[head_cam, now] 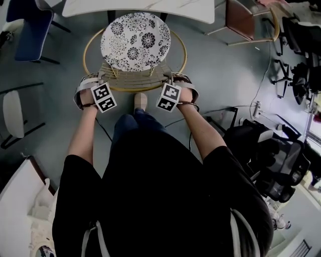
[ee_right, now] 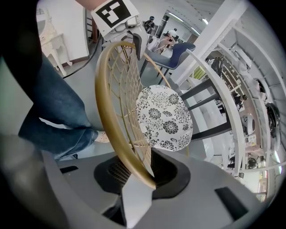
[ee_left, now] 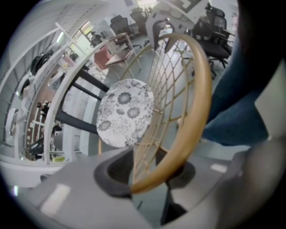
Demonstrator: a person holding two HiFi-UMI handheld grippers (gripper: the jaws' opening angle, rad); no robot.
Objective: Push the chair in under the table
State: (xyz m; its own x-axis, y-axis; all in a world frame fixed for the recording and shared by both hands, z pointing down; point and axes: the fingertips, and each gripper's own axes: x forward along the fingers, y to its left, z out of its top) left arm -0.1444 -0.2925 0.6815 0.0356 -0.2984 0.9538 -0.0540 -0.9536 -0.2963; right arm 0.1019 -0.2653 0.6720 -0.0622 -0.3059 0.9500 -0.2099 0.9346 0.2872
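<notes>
The chair has a round floral seat cushion [head_cam: 135, 41] and a gold hoop back [head_cam: 136, 89] strung with cord. It stands in front of the white table [head_cam: 140, 7], with the seat's far edge at the table's edge. My left gripper [head_cam: 93, 84] is clamped on the left end of the hoop back. In the left gripper view the gold rim [ee_left: 178, 152] runs down between the jaws [ee_left: 147, 181]. My right gripper [head_cam: 176, 83] is clamped on the right end, and the rim [ee_right: 116, 134] passes between its jaws [ee_right: 143, 176]. Both point steeply down.
A blue chair [head_cam: 30, 25] stands at the far left and a brown one [head_cam: 241, 17] at the far right by the table. Black office chairs [head_cam: 301, 45] and a black bag [head_cam: 271, 155] crowd the right side. White furniture [head_cam: 20, 201] is at lower left. My foot [head_cam: 140, 100] is just behind the chair.
</notes>
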